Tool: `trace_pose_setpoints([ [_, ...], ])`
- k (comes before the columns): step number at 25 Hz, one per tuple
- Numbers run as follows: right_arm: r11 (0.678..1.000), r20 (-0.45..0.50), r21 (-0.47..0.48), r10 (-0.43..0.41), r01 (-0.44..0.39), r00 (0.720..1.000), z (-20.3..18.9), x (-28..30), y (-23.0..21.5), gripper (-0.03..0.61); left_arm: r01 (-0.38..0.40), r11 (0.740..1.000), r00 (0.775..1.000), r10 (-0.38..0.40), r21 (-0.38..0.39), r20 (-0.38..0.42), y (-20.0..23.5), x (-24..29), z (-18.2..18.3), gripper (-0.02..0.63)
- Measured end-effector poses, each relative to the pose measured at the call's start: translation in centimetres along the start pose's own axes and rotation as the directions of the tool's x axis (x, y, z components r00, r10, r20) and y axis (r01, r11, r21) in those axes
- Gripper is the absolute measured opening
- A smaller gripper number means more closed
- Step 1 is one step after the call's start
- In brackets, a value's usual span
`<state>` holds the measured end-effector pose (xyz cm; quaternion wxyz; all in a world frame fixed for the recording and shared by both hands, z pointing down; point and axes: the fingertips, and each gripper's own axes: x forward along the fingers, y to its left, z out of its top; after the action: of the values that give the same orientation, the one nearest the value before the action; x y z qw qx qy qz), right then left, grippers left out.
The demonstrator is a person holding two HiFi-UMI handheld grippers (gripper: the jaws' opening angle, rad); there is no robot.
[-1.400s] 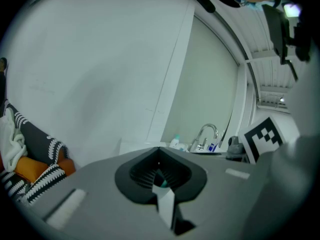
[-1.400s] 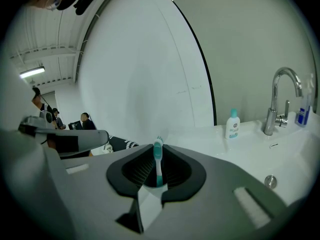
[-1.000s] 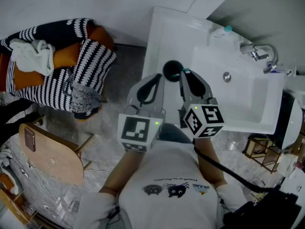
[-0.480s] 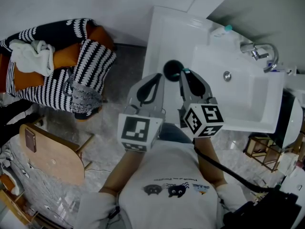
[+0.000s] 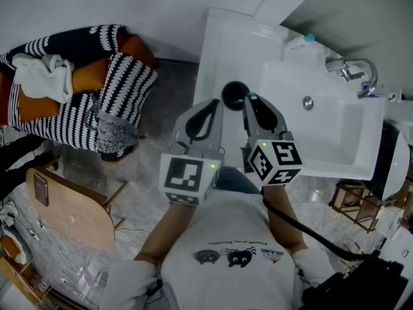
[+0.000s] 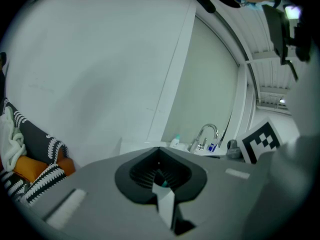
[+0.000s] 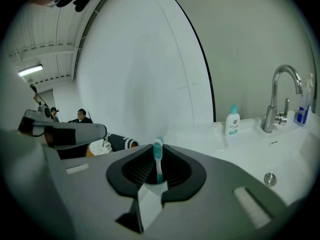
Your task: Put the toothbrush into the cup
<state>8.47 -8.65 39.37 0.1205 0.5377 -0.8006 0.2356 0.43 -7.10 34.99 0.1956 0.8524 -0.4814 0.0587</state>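
A black cup stands on the white counter left of the sink. My right gripper hovers just to the right of the cup, shut on a teal-and-white toothbrush. In the right gripper view the toothbrush stands upright between the pads, bristle head up, at the gripper. My left gripper is beside the cup's near left edge, jaws together. In the left gripper view the gripper shows only a small teal speck between its pads; the cup is hidden there.
The white sink basin with its drain and chrome faucet lies to the right, a small bottle at its back rim. The bottle and faucet show beyond the right gripper. A striped-cushion seat and a wooden chair stand at left.
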Motion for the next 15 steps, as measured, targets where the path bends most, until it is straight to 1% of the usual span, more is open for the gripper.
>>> trace_pose_setpoints([
  [15, 1.0, -0.008, -0.006, 0.0, 0.0, 1.0, -0.11, 0.57, -0.01, 0.055, -0.001, 1.0, 1.0, 0.001, -0.002, -0.002, 0.47, 0.24, 0.01, 0.0],
])
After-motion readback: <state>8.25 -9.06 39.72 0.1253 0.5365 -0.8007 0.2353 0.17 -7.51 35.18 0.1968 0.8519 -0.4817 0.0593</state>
